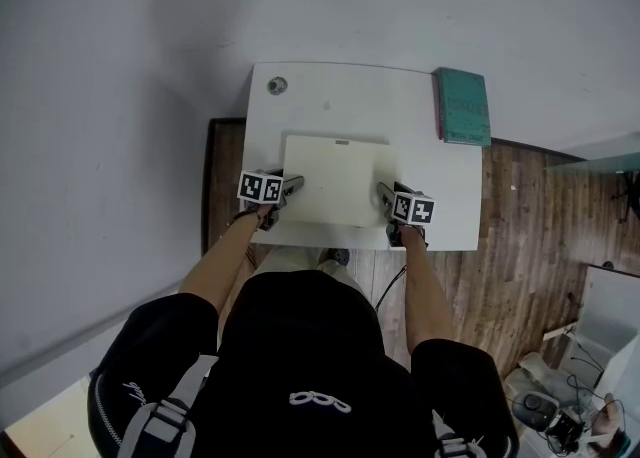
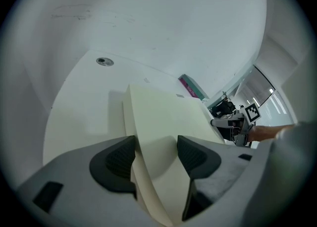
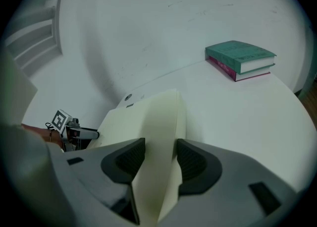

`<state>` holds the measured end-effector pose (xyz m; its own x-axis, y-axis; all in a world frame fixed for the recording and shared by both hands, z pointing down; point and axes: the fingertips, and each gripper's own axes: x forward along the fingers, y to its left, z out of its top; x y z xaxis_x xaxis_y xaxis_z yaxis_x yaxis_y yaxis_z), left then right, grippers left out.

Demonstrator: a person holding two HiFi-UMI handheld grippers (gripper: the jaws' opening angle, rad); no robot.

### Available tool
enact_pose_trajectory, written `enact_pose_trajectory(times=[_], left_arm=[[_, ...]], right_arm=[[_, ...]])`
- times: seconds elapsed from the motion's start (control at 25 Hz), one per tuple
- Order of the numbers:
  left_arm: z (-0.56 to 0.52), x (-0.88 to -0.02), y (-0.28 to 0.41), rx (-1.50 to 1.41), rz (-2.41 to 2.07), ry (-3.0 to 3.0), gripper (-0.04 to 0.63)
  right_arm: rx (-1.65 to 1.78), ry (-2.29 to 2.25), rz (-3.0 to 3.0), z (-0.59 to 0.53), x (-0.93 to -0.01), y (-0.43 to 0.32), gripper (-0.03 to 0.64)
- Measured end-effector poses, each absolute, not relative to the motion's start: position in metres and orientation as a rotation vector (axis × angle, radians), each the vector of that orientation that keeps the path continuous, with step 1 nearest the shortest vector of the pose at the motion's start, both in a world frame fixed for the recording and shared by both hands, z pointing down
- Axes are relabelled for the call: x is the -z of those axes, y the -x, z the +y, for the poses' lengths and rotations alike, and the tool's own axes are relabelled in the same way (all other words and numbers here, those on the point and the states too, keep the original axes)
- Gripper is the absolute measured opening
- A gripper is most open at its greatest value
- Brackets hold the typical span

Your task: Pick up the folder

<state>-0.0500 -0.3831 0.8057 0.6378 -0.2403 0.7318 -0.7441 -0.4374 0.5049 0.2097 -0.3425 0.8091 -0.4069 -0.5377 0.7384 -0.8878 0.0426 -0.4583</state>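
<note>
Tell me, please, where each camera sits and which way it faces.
Head view: on the person's head, looking steeply down at the white table, cream folder and green book; shows shoulders, forearms, left gripper, right gripper.
Left gripper view: on the left gripper, looking along its jaws across the cream folder at the right gripper and its hand.
Right gripper view: on the right gripper, looking across at the left gripper; green book ahead-right.
Shared: both gripper views show the cream folder between their own jaws.

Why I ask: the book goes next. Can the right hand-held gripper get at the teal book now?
Probably not yet: the right hand-held gripper grips the folder. Otherwise only bare table lies before the teal book.
</note>
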Motion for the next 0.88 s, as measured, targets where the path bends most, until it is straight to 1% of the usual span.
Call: enact_pose_trajectory(times=[0.48,0.88], left_arm=[[-0.399,-0.780,0.049,-0.720,-0.860,-2.056,0.262],[-0.415,-0.731,0.042,-0.647,-0.957,-2.162,0.264]], right_arm=[[-1.252,-1.464,-2.012,-0.352,-0.787,-0.209,0.209],[-1.092,-1.508,-2.122,-0.372,-0.734,-0.215,0.209]])
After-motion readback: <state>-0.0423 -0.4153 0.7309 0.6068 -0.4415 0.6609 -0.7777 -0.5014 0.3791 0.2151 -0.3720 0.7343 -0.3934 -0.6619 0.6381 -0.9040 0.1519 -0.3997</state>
